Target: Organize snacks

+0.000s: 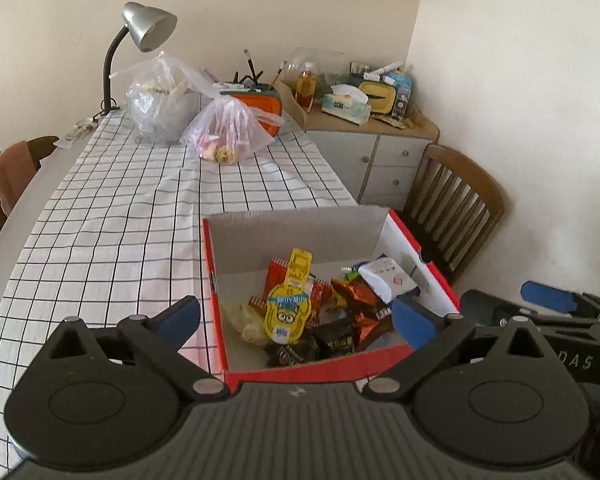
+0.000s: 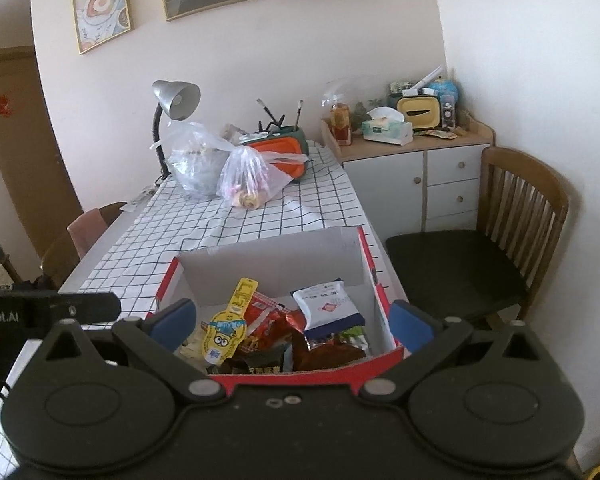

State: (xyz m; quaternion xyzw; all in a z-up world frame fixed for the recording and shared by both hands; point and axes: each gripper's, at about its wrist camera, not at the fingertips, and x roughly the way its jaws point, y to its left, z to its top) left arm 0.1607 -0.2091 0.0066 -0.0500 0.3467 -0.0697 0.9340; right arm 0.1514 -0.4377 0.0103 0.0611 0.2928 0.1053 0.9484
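Nearest, the left gripper (image 1: 296,318) and the right gripper (image 2: 294,322) both hang with jaws spread wide over the near end of the red box (image 1: 216,280); nothing sits between them and neither touches anything. In the box, at the near right of the counter (image 1: 112,216), lie the snacks: a yellow cartoon pack (image 1: 286,312), a white pouch (image 1: 386,278) and dark and orange wrappers, loosely heaped. The cloth around is bare, so gathering looks mostly done. Far off, two plastic bags (image 1: 228,132) may still hold snacks.

Black tool (image 1: 296,316), blue pads (image 1: 178,320)
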